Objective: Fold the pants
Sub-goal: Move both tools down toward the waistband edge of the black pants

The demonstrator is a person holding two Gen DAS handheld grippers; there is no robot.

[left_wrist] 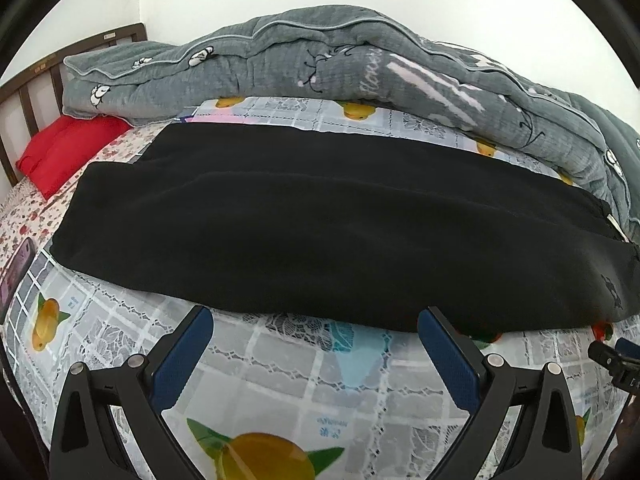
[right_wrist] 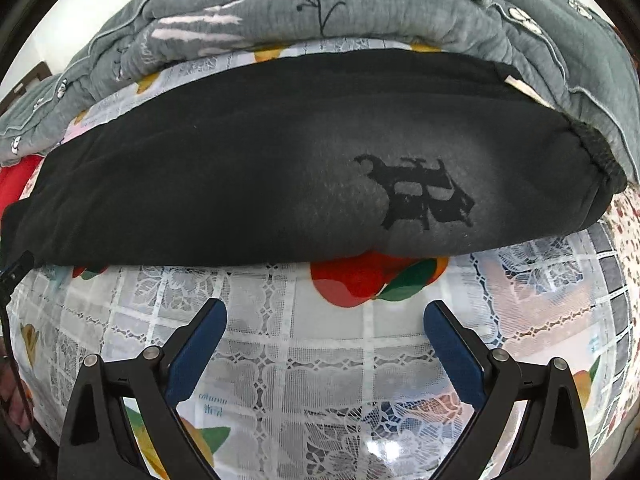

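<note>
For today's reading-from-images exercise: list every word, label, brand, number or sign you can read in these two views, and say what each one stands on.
Cursive white word on the grey quilt: starts "Flo...", the rest blurred.
Black emblem printed on the black pants: a graphic or ornate letter, not readable.
Small blue print on the patterned table cover, also seen in the right wrist view: too small to read.
Pale tag at the pants' waistband: no legible text.

The pants (left_wrist: 320, 232) lie across the tablecloth (left_wrist: 280, 376) on the bed, quilt (left_wrist: 320, 60) behind them, pillow (left_wrist: 68, 148) at their left end.
</note>
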